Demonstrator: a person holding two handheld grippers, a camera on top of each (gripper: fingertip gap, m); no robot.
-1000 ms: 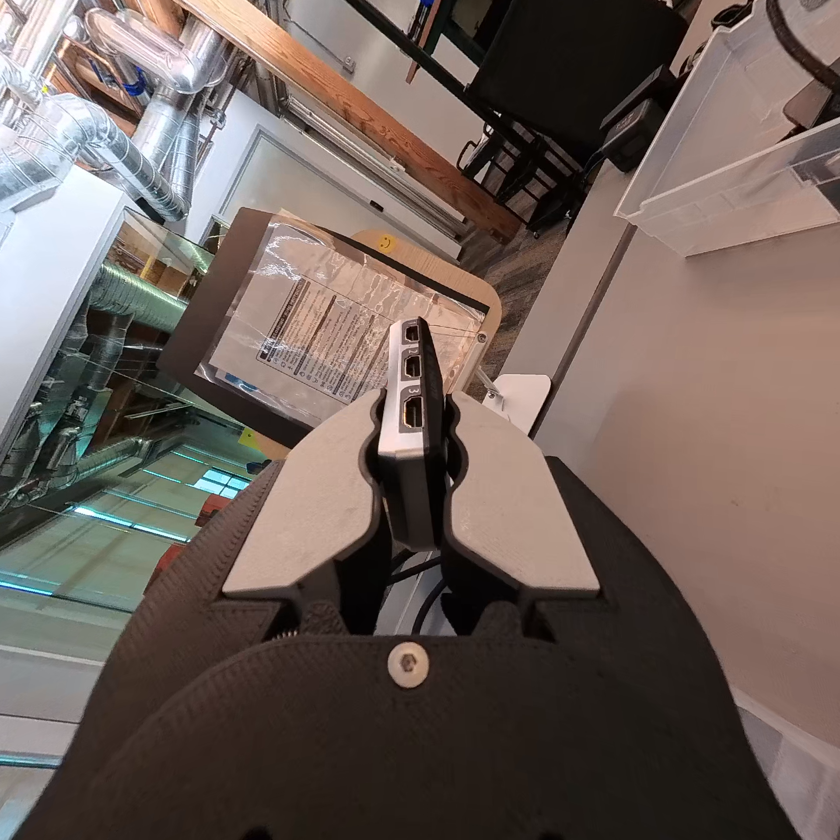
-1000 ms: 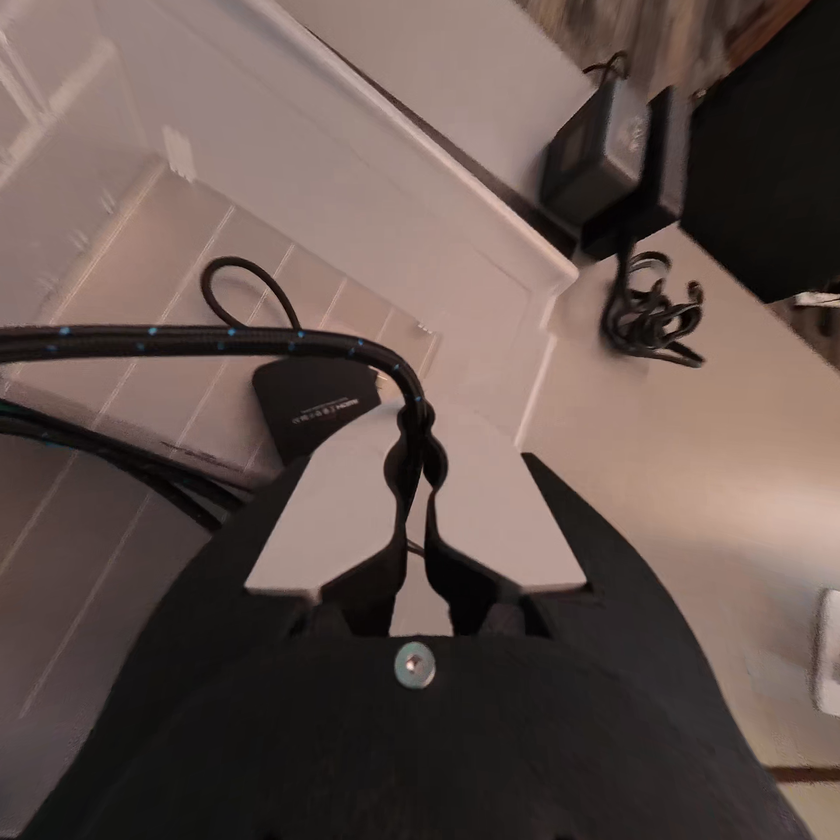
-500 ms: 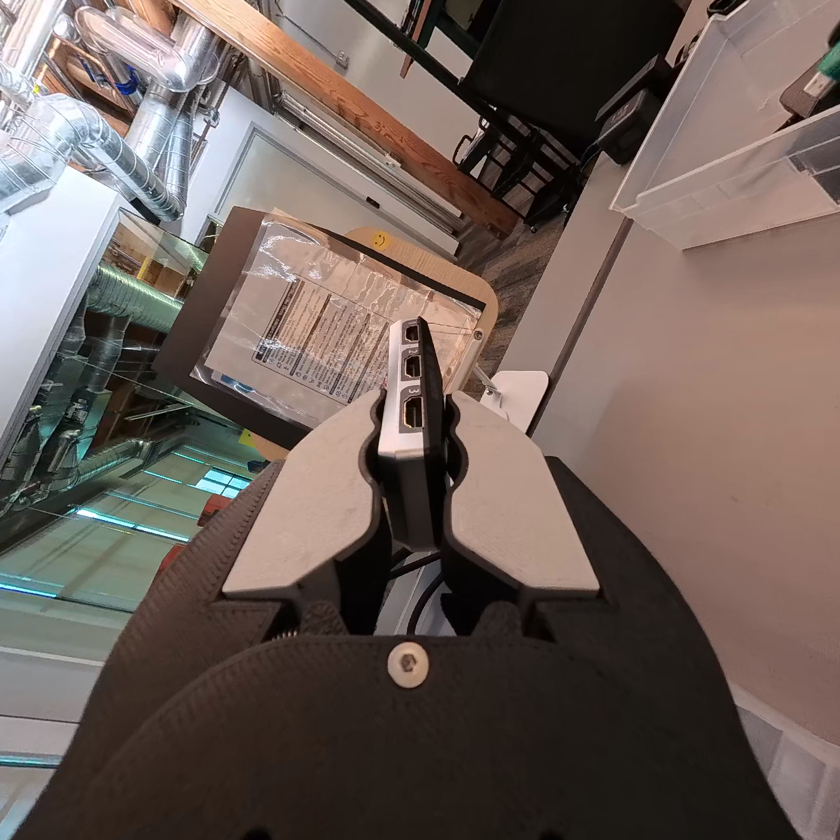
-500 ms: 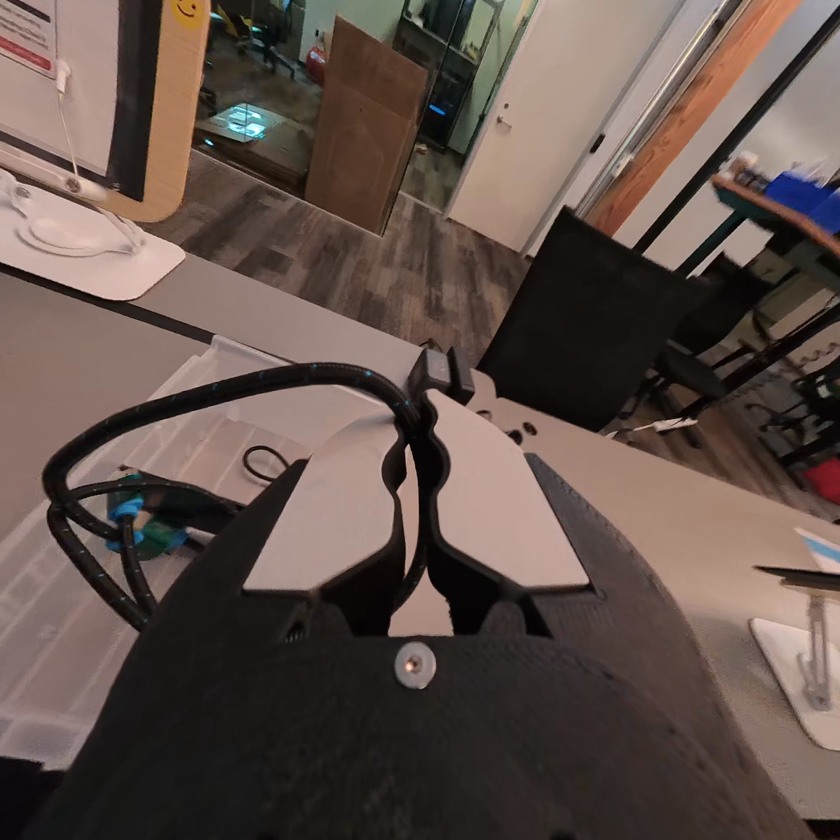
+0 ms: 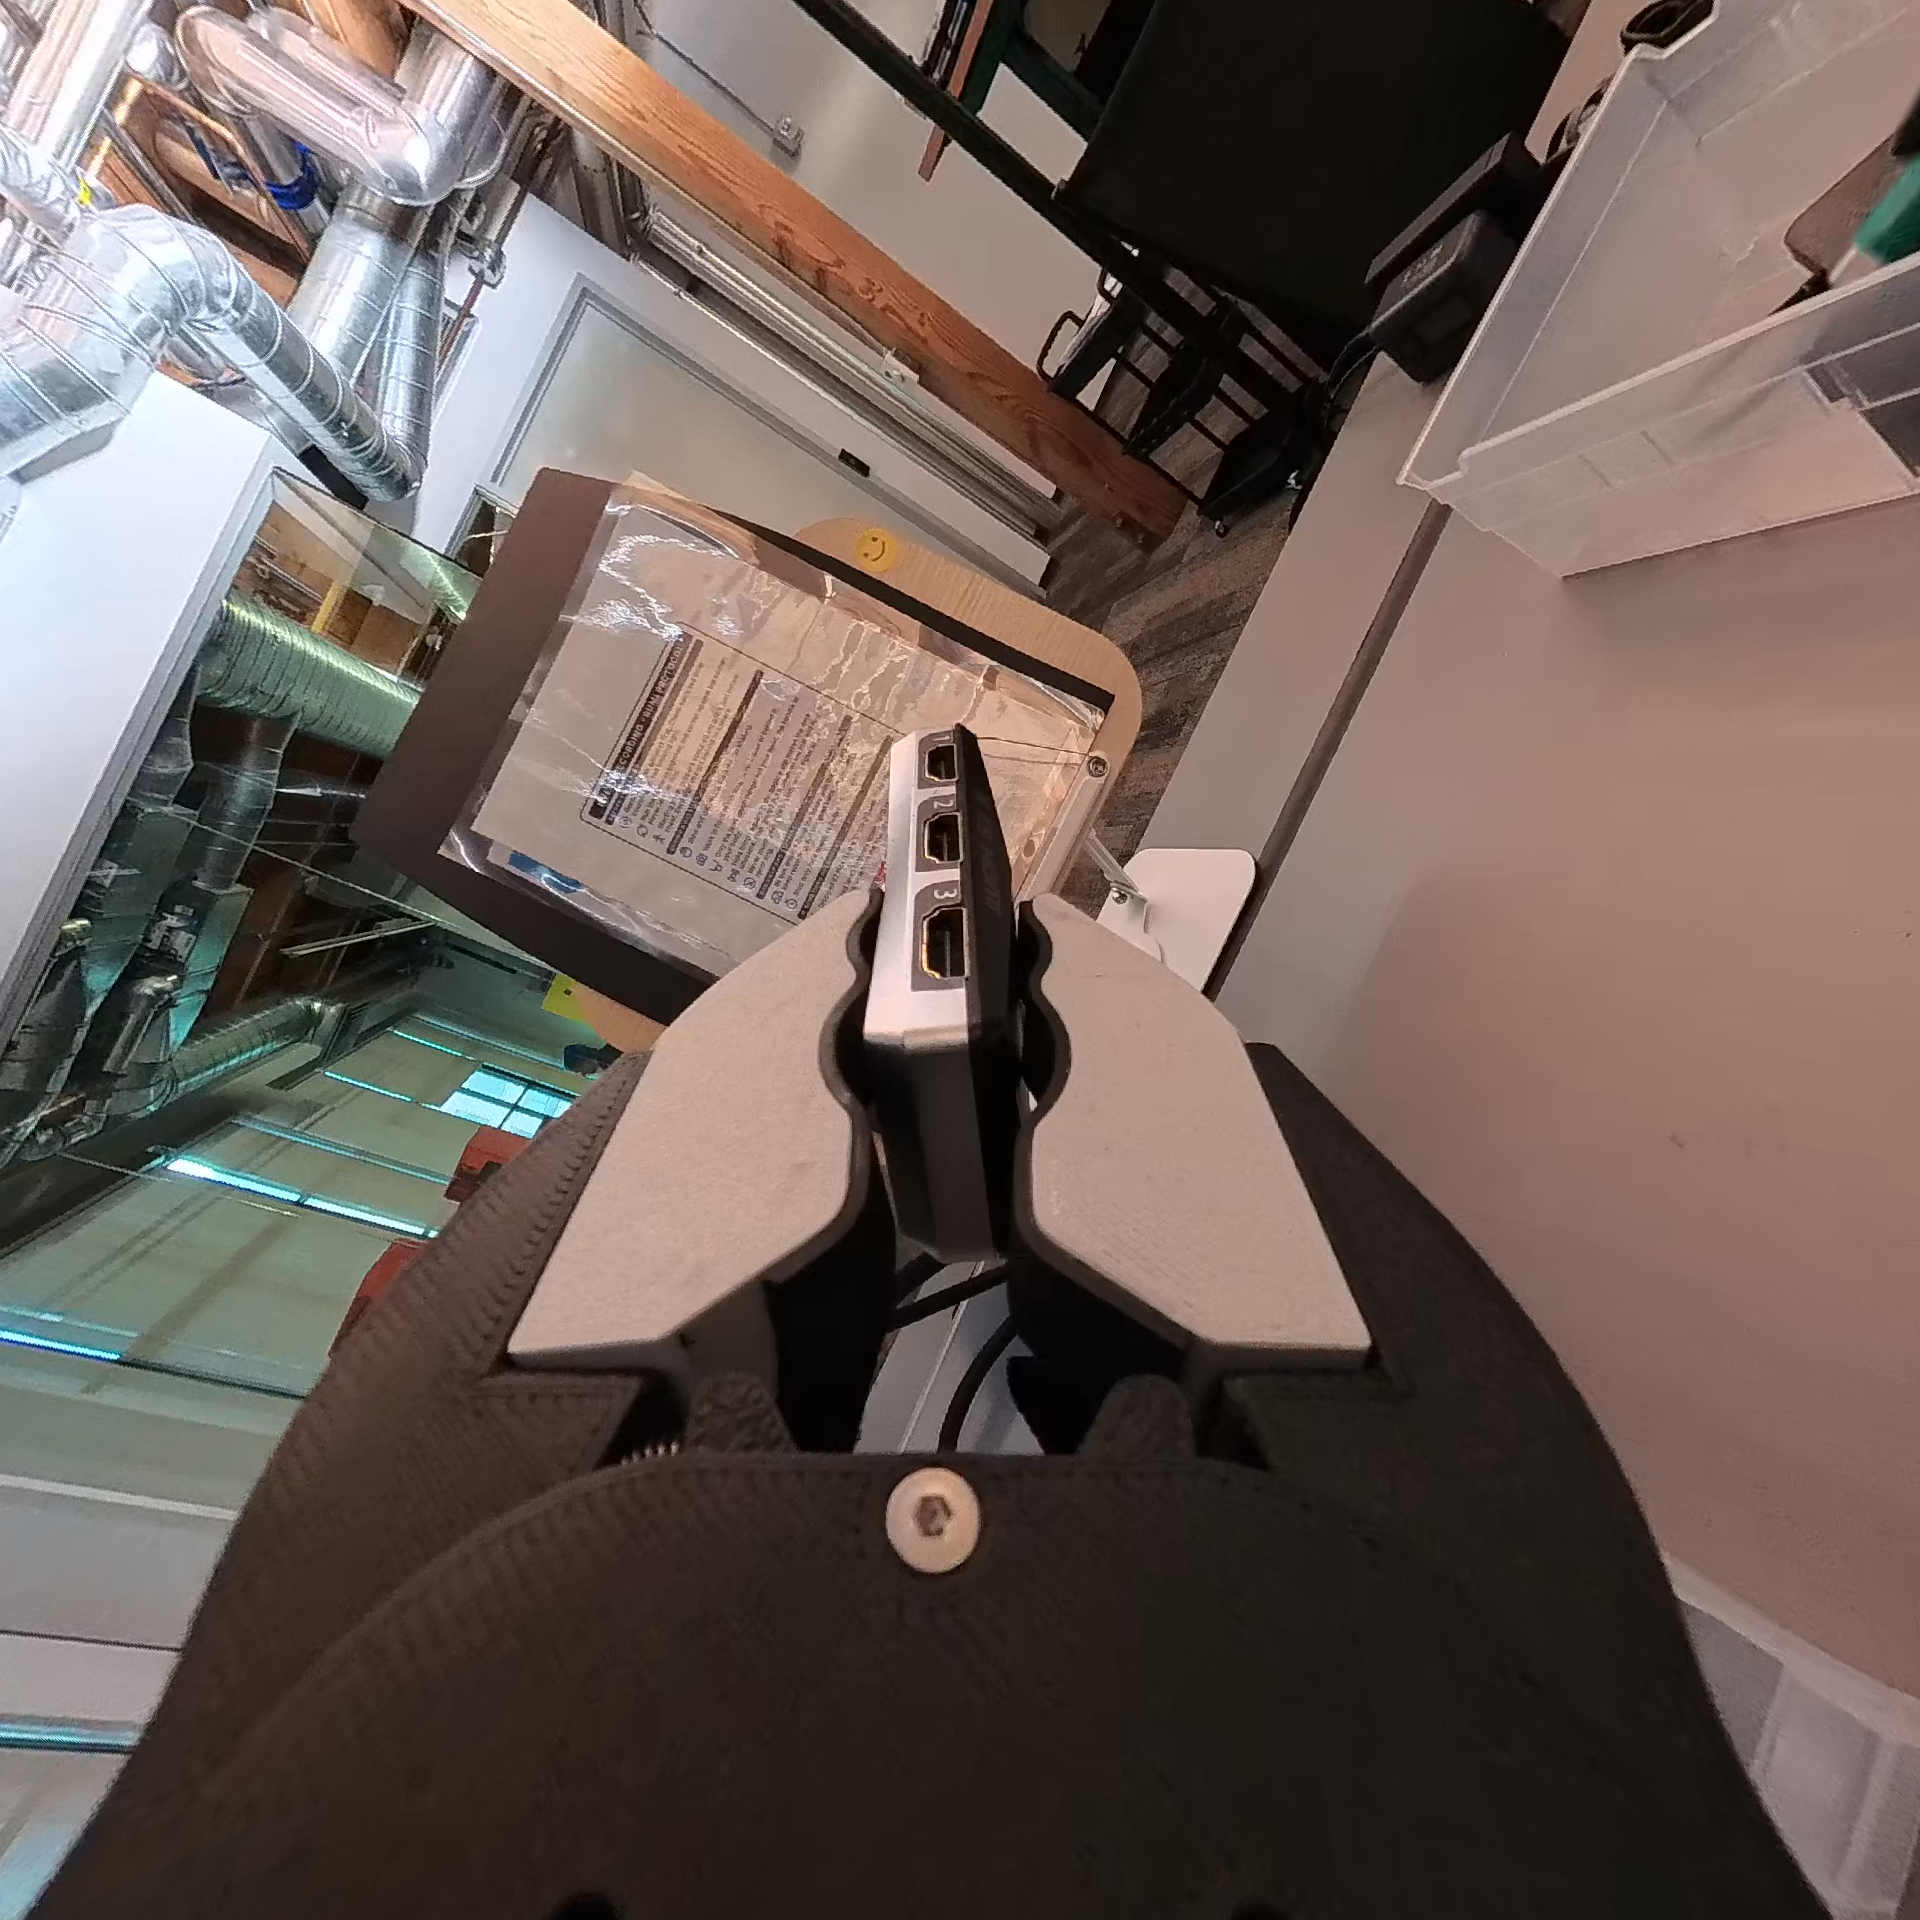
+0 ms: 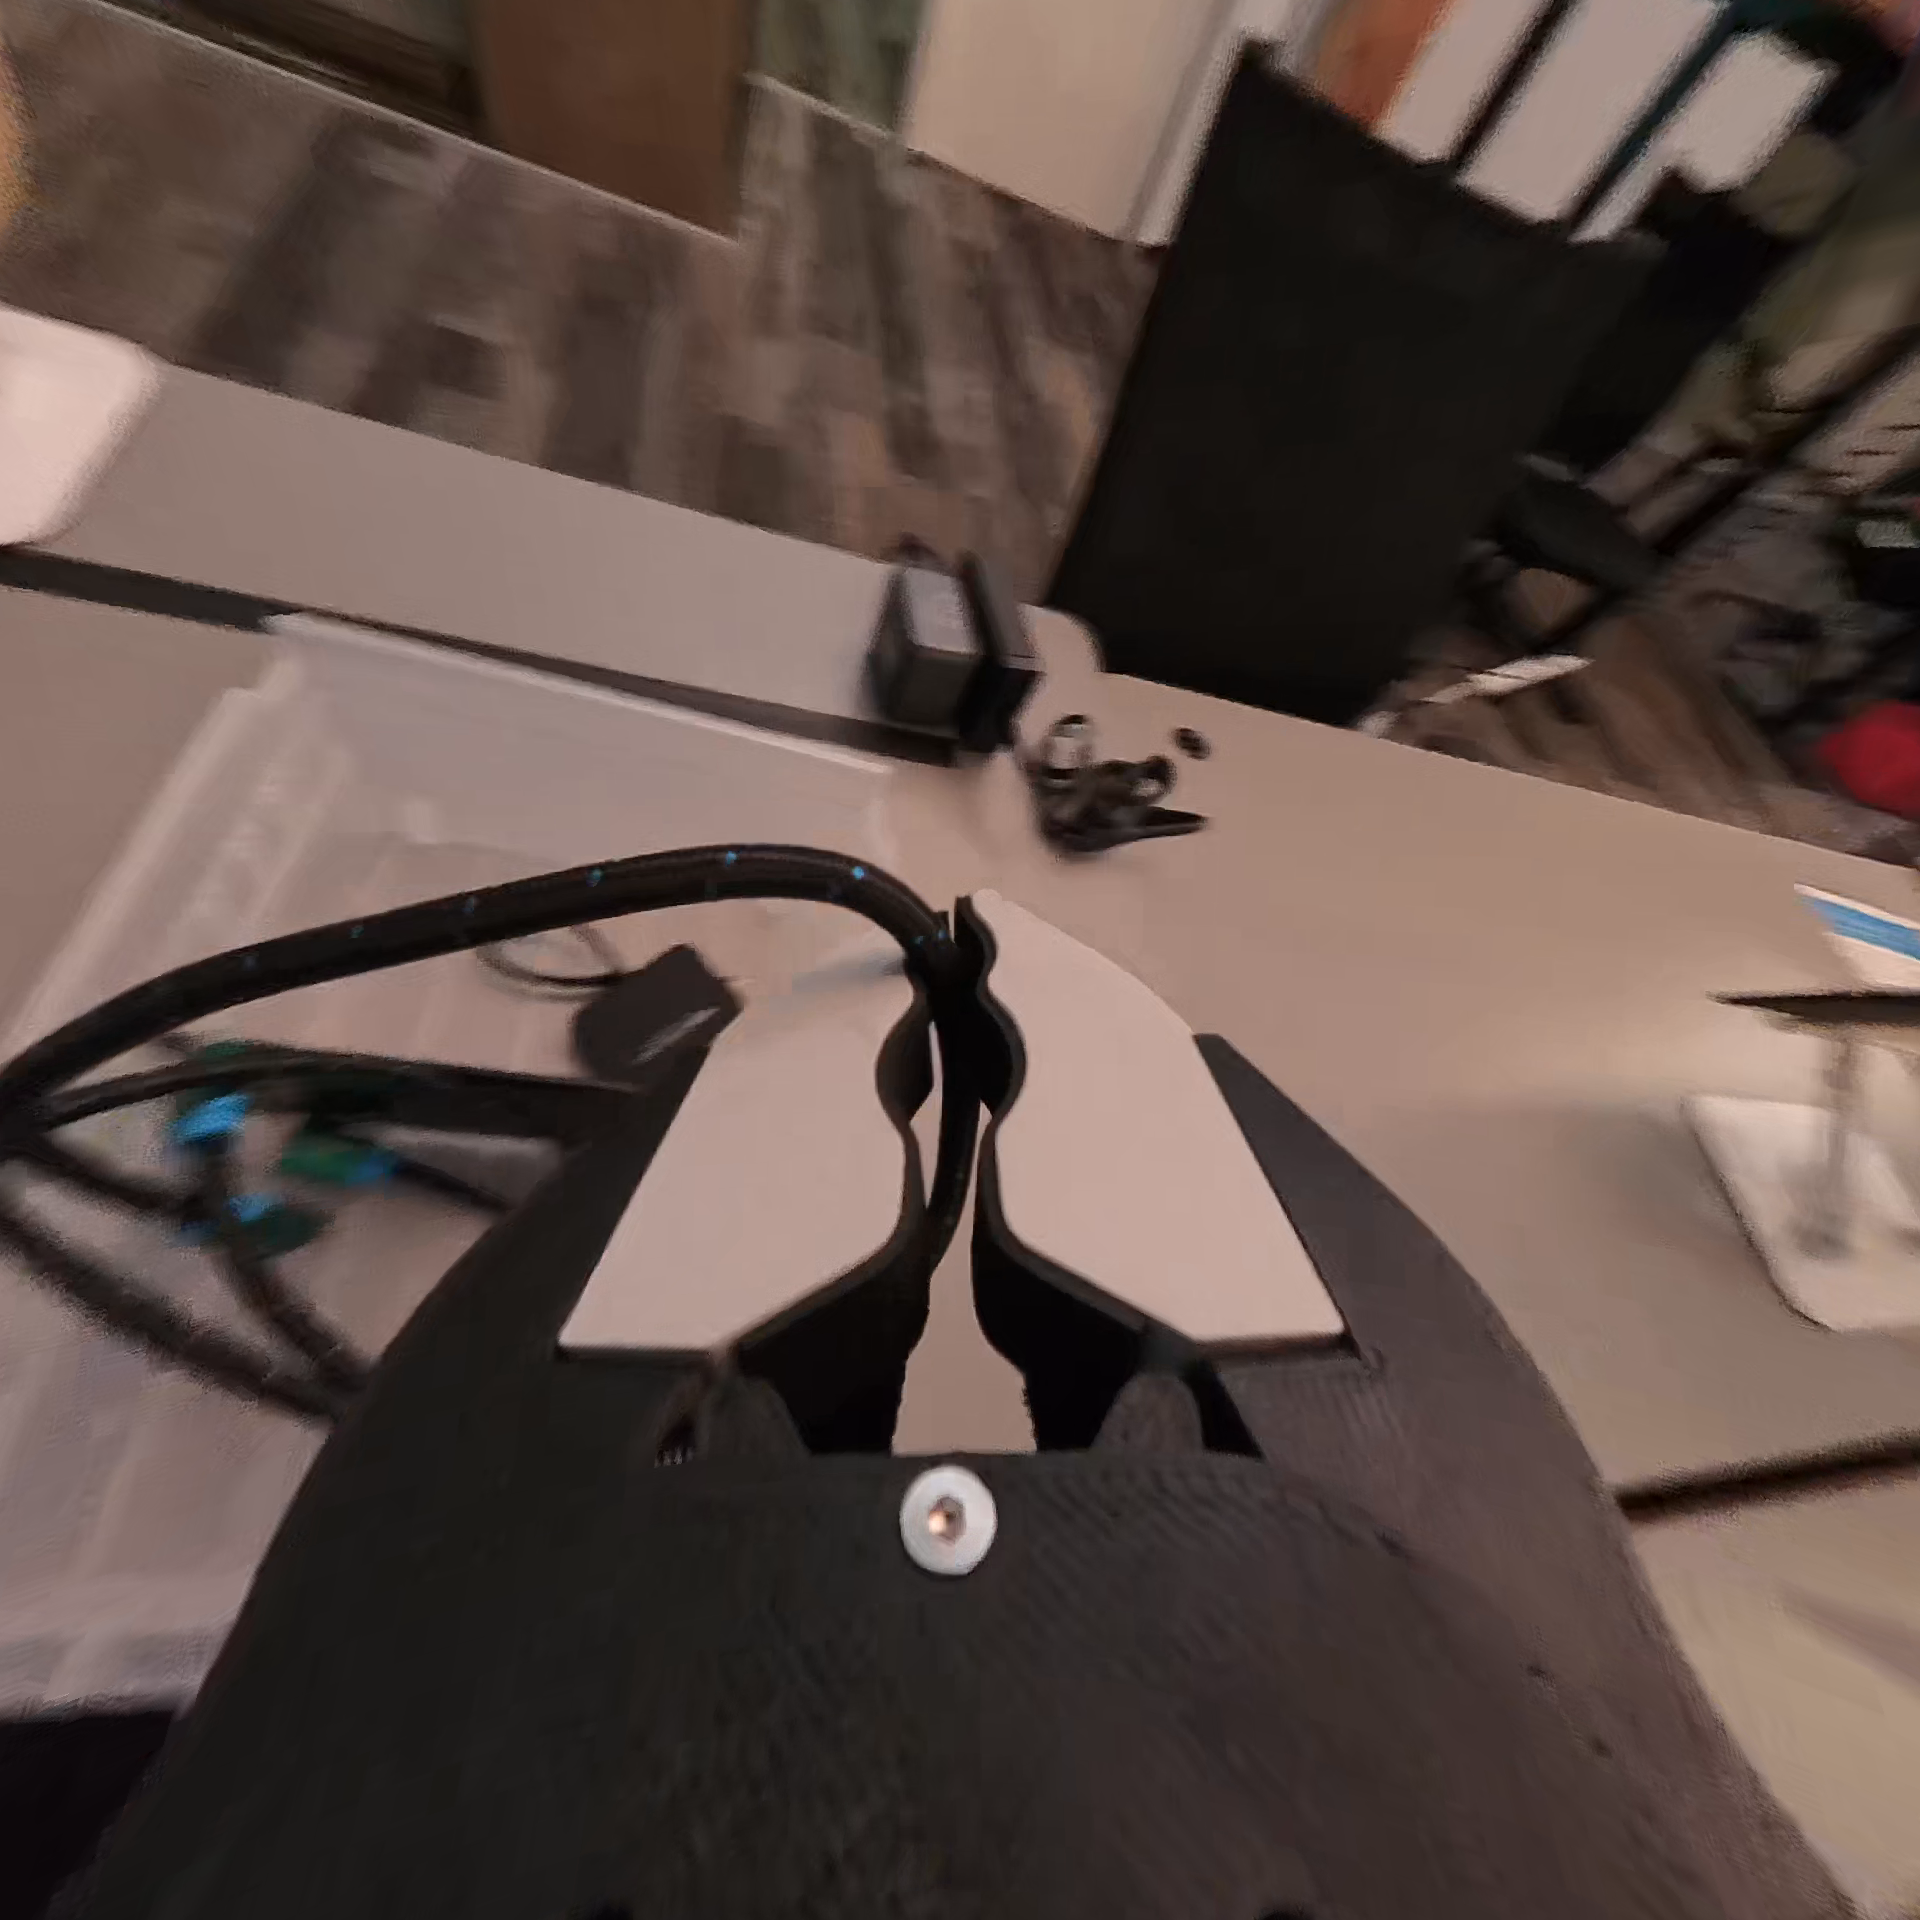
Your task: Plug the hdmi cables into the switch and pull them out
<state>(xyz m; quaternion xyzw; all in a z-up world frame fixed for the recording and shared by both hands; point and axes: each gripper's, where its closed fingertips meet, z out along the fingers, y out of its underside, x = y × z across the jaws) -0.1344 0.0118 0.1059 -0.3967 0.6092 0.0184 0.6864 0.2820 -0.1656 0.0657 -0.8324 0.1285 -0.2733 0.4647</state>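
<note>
Grey tabletop (image 6: 1403, 966) fills the right wrist view, blurred by motion, with a clear bin (image 5: 1662, 436) at upper right of the left wrist view. My left claw (image 5: 940, 987) is closed flat on the switch (image 5: 935, 1039), which stands edge-on at frame centre, its three ports empty and facing the camera. My right claw (image 6: 951, 966) is nearly shut, pinching a black braided hdmi cable (image 6: 520, 914) that arcs off to the left; its plug is hidden, so I cannot tell its orientation. To plug in well, I judge I should steady the switch, bring the connector square to one port, match its wider side, then push straight without twisting.
</note>
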